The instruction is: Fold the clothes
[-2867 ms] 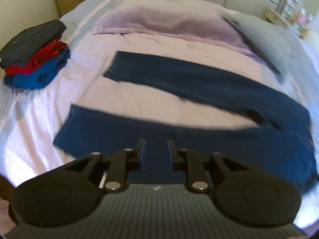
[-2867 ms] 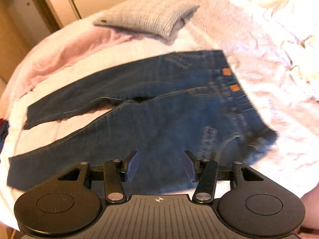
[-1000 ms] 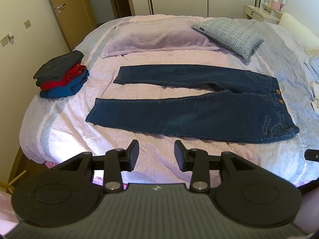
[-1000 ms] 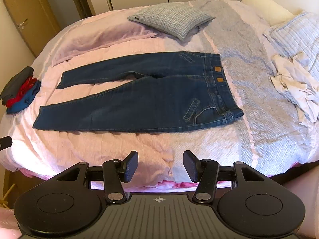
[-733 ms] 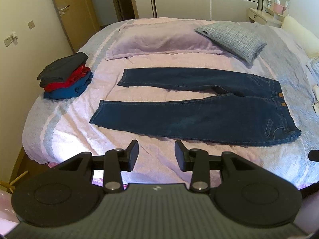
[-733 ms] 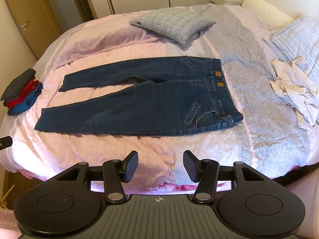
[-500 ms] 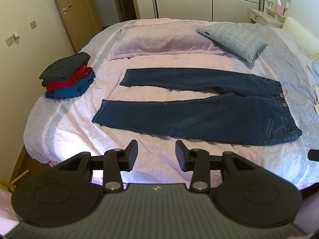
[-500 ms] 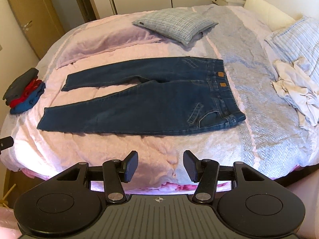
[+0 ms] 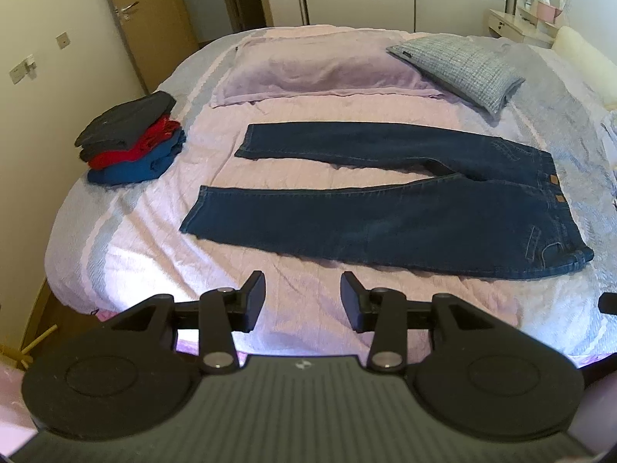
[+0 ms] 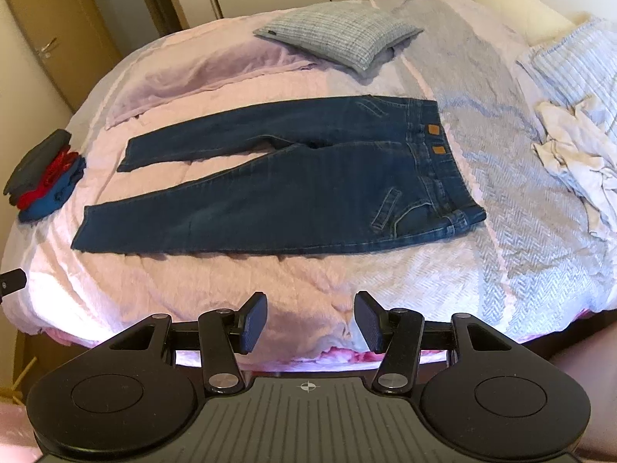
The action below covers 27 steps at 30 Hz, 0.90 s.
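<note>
The jeans (image 9: 385, 216) lie spread flat on the bed (image 9: 300, 305) ahead of both your claws, legs splayed apart in a narrow V and running off to your left, waistband to your right. Laid out like that, they look ready for the first fold: one leg over the other, I judge.

Your left gripper (image 9: 304, 301) hangs short of the near leg, over bare bedspread, with nothing between its jaws; they have just been opening a little wider and stand well apart. Your right gripper (image 10: 310, 322) is likewise empty and gaping, set back from the near hem of the jeans (image 10: 277, 196), with the waistband ahead and to its right. Neither touches the denim.

Ahead and far to the left of the left claw sits a stack of folded clothes (image 9: 133, 139), grey on red on blue, probably where finished pieces go. Beyond the jeans lie a lilac pillow (image 9: 320, 71) and a grey checked cushion (image 9: 459, 67), clear of the working patch. Off to the right of the right claw a crumpled white garment (image 10: 574, 158) waits near a striped pillow (image 10: 578, 58), likely the next item.
</note>
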Available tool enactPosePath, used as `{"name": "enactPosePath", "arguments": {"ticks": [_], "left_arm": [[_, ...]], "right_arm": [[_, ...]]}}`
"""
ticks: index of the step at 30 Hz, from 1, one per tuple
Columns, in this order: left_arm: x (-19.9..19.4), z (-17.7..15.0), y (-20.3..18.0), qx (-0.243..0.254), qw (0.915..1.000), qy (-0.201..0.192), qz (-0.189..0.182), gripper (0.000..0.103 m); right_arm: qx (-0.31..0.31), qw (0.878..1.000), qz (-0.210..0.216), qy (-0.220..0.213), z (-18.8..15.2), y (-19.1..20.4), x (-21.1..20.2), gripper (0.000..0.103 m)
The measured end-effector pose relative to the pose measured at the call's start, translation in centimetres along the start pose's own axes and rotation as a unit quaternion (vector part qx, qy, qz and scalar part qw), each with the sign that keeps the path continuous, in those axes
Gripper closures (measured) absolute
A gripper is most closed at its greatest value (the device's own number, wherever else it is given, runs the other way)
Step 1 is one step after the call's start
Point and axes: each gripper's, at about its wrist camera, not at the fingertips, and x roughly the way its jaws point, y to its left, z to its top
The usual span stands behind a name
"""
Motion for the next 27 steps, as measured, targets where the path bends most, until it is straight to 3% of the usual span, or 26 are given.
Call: {"name": "enactPosePath", "arguments": {"ticks": [6,14,22,27], "left_arm": [[3.9,3.5,0.0,0.013,0.9996,-0.004,-0.023,0.064],[10.5,11.2,-0.2,0.043,0.9961,-0.021,-0.074,0.064],[17.3,18.1,-0.2,0.079,0.9906,-0.025,-0.109,0.062],[22.2,19.5,-1.0,0.090,0.9888,0.003,-0.119,0.061]], "right_arm": [[0.054,0.998,-0.012,-0.002,1.8,-1.5,1.8,0.049],[0.125,0.990,-0.062,-0.004,6.9,-4.5,5.2,0.049],[0.134,0.987,-0.086,-0.026,12.6,-3.5,7.7,0.049],[0.138,0.985,-0.100,0.011,13.6,-3.2,11.3,0.049]]}}
